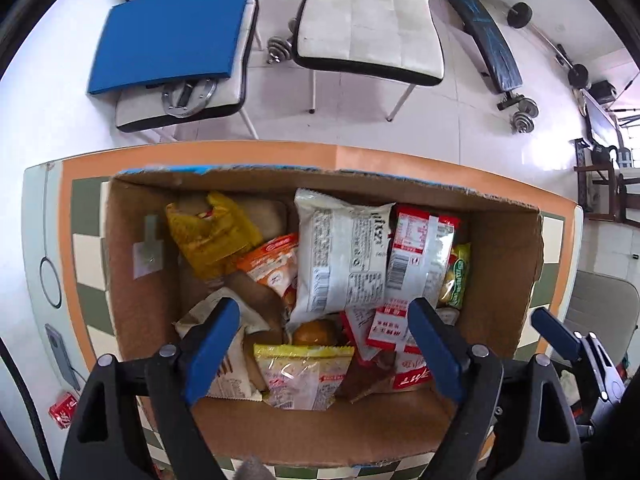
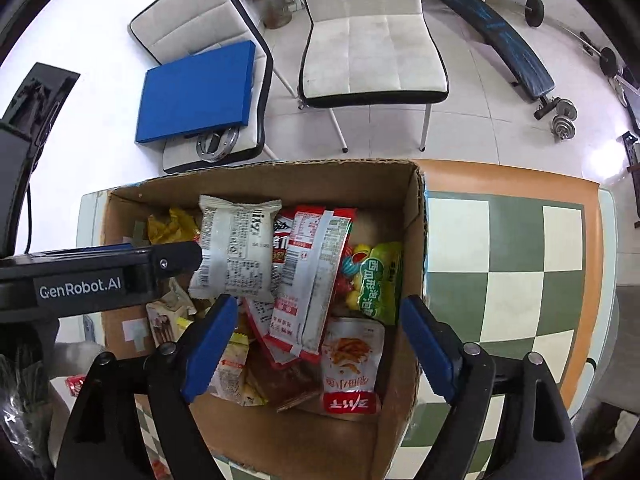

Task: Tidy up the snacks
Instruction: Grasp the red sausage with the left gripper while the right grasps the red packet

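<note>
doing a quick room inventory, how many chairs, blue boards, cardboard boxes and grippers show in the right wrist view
chairs: 2, one bare, one under the board
blue board: 1
cardboard box: 1
grippers: 2, left gripper and right gripper, both open
total: 6

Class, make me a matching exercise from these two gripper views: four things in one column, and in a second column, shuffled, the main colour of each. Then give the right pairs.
Things:
1. big snack packet printed with small text
2. crumpled bag in the box's far left corner
3. flat pad on the chair
4. cardboard box

Colours:
A. blue
B. brown
C. white
D. yellow

Right pairs: 1-C, 2-D, 3-A, 4-B
</note>
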